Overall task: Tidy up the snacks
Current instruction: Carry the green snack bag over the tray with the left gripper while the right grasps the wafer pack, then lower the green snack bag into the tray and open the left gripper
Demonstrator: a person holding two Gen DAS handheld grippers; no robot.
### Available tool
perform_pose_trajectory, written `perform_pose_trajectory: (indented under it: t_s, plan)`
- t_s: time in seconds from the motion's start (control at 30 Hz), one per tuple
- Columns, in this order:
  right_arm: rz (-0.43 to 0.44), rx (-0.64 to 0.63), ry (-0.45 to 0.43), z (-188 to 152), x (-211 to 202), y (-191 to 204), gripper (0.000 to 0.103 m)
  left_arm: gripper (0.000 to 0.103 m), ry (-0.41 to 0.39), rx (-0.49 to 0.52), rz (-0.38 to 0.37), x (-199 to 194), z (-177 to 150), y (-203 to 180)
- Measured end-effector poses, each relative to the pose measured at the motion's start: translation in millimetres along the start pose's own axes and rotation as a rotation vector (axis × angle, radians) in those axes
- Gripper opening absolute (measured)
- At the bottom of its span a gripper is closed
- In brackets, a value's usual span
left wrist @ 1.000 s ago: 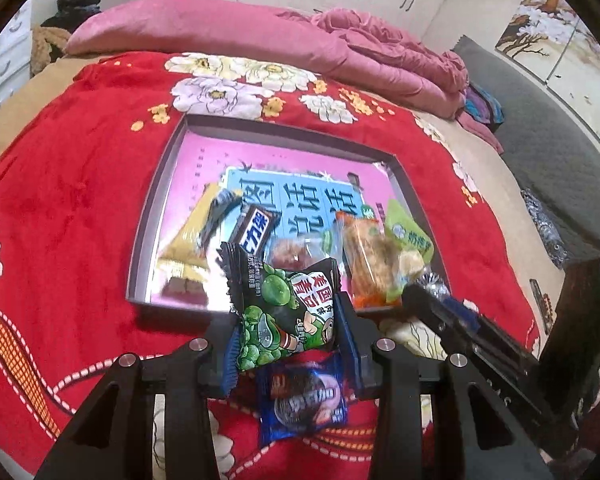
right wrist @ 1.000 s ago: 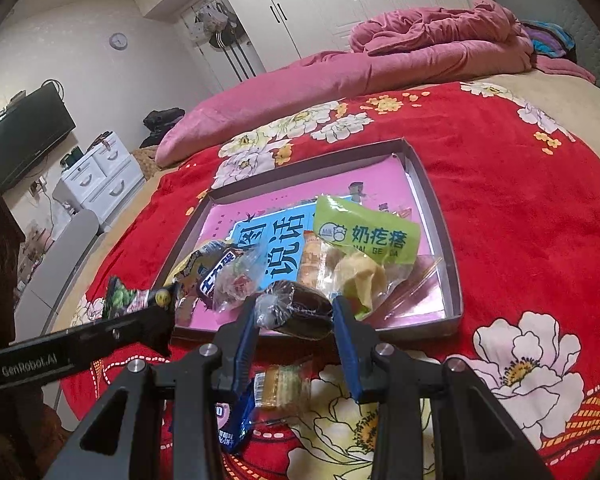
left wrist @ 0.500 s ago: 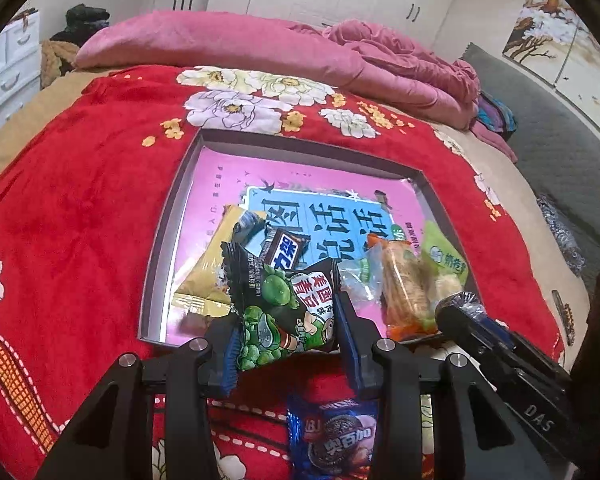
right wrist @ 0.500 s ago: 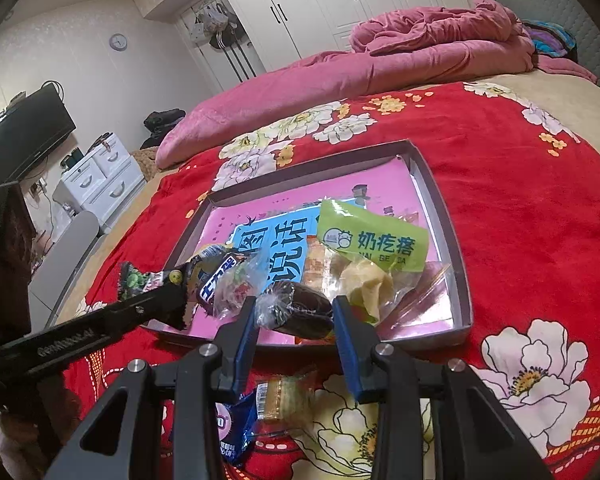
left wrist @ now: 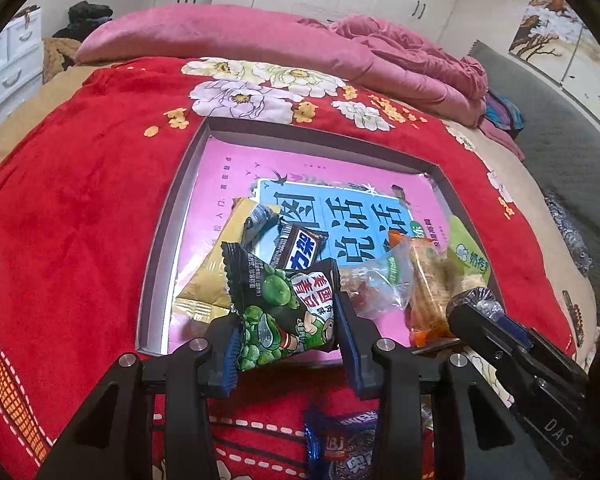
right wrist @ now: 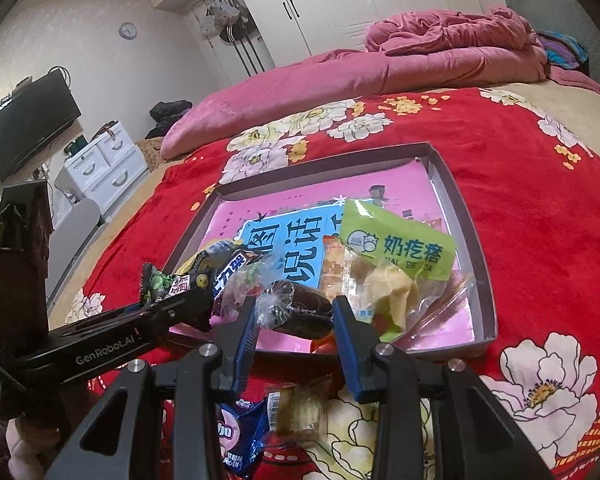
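Left gripper clamped on a pea packet, held just at the near rim of the tray, lower centre of the left wrist frame. Packet's long axis across the jaws, top flap up and tilted toward upper left. Right gripper closed on a dark wrapped cake, lying sideways between the fingers, at the same near rim, lower centre of the right wrist frame.

Tray straight ahead of both, up-frame; near half already crowded: chocolate bar, yellow pouch, clear sweet bag, cracker pack, green-label bag. Bare pink floor only in the far half, toward the top of the frame.

Judged: forward and over the pile, then release; left nearer the tray's left side, right nearer the centre. Blue biscuit pack and clear wafer pack on the red bedspread below the grippers, outside the tray.
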State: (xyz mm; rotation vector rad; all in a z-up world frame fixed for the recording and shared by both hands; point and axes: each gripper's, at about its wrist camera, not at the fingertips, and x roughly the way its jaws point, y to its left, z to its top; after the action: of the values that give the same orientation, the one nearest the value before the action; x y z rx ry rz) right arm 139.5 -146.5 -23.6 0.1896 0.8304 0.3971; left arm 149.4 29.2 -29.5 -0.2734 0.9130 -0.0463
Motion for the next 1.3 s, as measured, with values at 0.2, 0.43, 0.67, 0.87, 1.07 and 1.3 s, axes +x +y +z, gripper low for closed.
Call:
perform_pose_trajectory:
  t_s: [0.2, 0.43, 0.67, 0.87, 1.07, 1.3]
  plan:
    - [-0.003, -0.001, 0.006, 1, 6, 3, 0.038, 0.042, 0.008, -0.016, 0.003, 5, 0, 5]
    - [-0.001, -0.016, 0.017, 1, 12, 8, 0.038, 0.042, 0.021, -0.029, 0.012, 12, -1, 10]
    - [0.004, -0.027, 0.042, 0, 21, 12, 0.038, 0.042, 0.027, -0.018, 0.019, 14, -3, 9]
    - [-0.005, -0.04, 0.071, -3, 27, 14, 0.038, 0.042, 0.029, -0.017, 0.019, 14, -4, 9]
    - [-0.015, -0.056, 0.087, -5, 31, 16, 0.038, 0.042, 0.029, -0.011, 0.021, 14, -4, 8]
    - [-0.028, -0.077, 0.092, -7, 32, 18, 0.038, 0.042, 0.03, 0.005, 0.029, 14, -4, 6]
